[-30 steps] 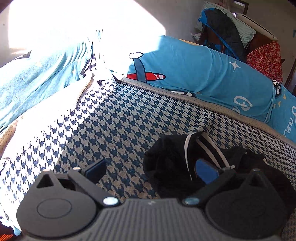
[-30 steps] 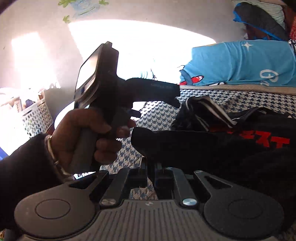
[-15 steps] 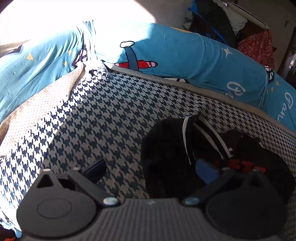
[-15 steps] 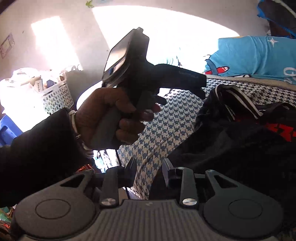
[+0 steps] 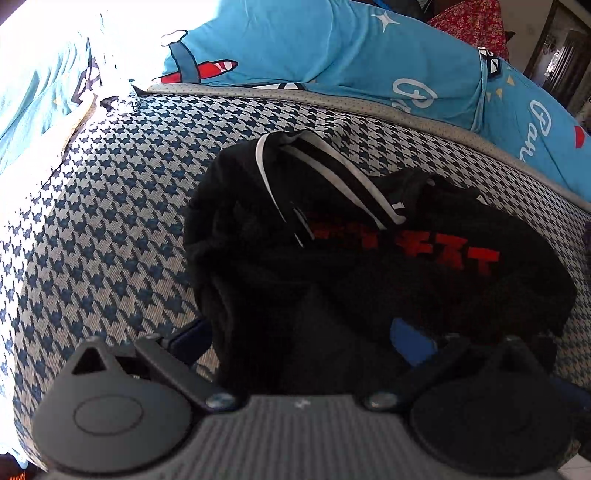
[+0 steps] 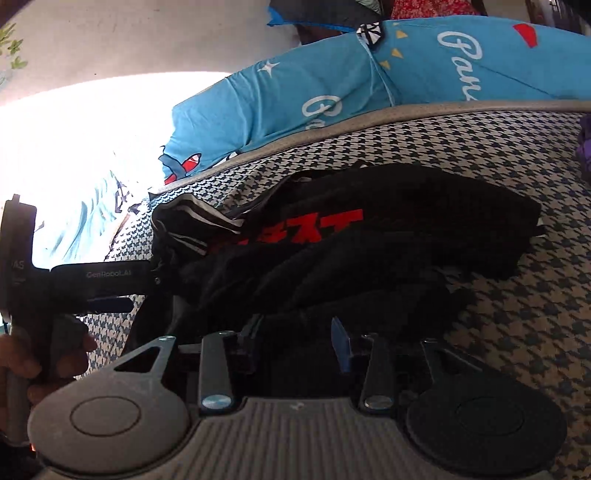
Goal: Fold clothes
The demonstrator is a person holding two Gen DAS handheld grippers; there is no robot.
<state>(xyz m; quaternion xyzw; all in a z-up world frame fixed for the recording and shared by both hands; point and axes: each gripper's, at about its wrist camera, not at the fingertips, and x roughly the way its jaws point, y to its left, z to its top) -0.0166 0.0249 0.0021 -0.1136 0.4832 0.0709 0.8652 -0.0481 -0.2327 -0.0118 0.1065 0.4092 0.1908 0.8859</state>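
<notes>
A crumpled black garment [image 5: 369,266] with red lettering and white stripes lies on the blue-and-white houndstooth bed cover [image 5: 110,221]. My left gripper [image 5: 299,338] is open wide, and the garment's near edge lies between its fingers with the pads apart from it. In the right wrist view the same garment [image 6: 388,229] fills the middle. My right gripper [image 6: 295,343] stands at its near edge with its jaws opening; dark fabric lies just ahead of the blue pads [image 6: 340,341] and they do not press on it. A hand [image 6: 22,354] holds the left gripper's body [image 6: 92,280] at the left.
Blue pillows [image 5: 332,48] with an aeroplane print line the far edge of the bed. A red floral cloth [image 5: 469,22] sits behind them. A purple item [image 6: 585,147] shows at the right edge. Bare houndstooth cover [image 6: 517,314] lies to the garment's right.
My left gripper has dropped closer, so the garment's edge now lies between its open fingers. My right gripper has gone from shut to open and swung right across the garment.
</notes>
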